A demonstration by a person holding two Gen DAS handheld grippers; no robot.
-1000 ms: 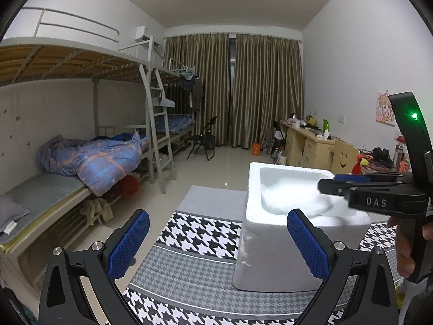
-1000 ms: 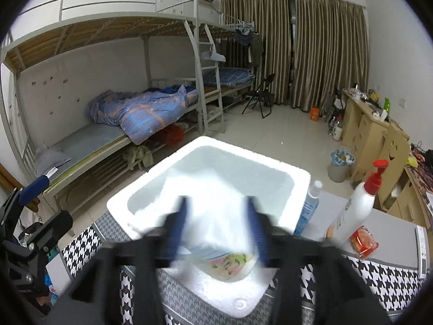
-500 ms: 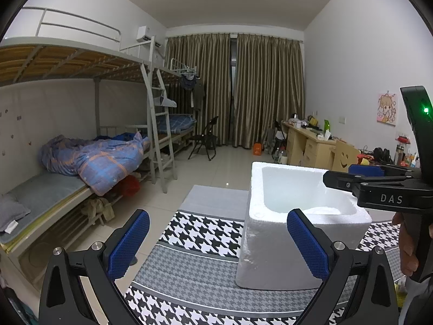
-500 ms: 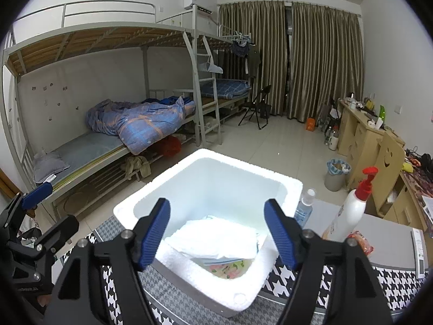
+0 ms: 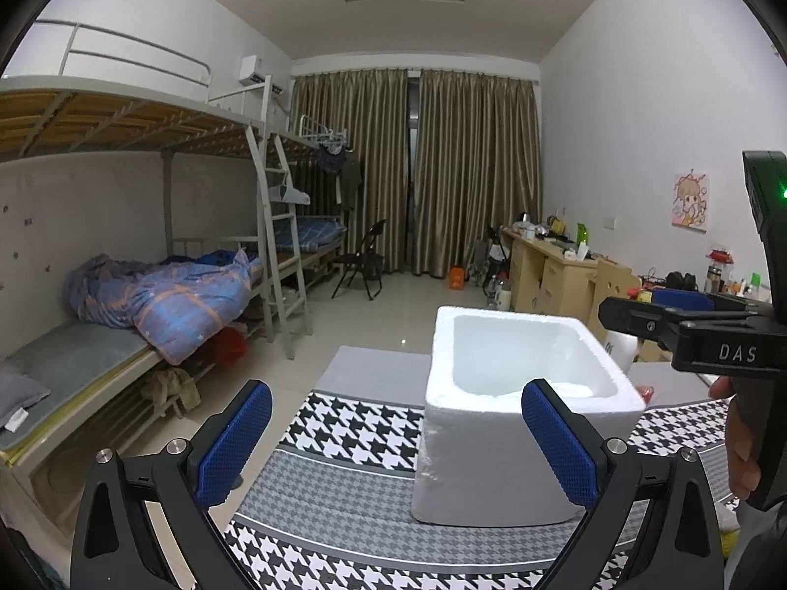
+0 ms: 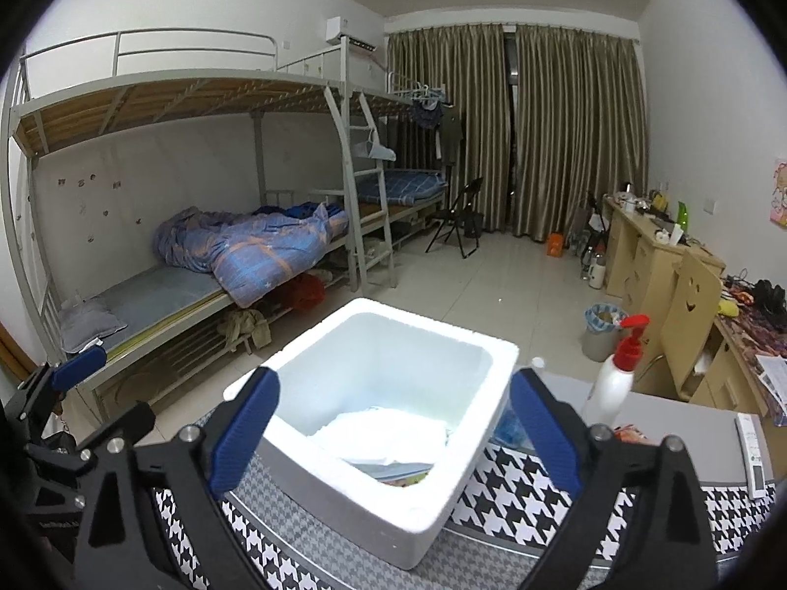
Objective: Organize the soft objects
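Left gripper (image 5: 396,440) fingers stand wide apart, nothing between them. White foam box (image 5: 521,423) sits on houndstooth cloth (image 5: 364,432) covering the worktop. Right gripper (image 5: 688,319) enters from the right, above the box's far corner, a hand (image 5: 742,437) on its handle.

A shared dormitory bedroom: metal bunk beds (image 6: 206,157) with a ladder (image 6: 366,196) line the wall at nine o'clock, a rumpled blue quilt (image 6: 256,246) on the lower bunk. Long curtains (image 6: 516,132) hang at twelve, wooden desks (image 6: 654,265) stand cluttered at three.
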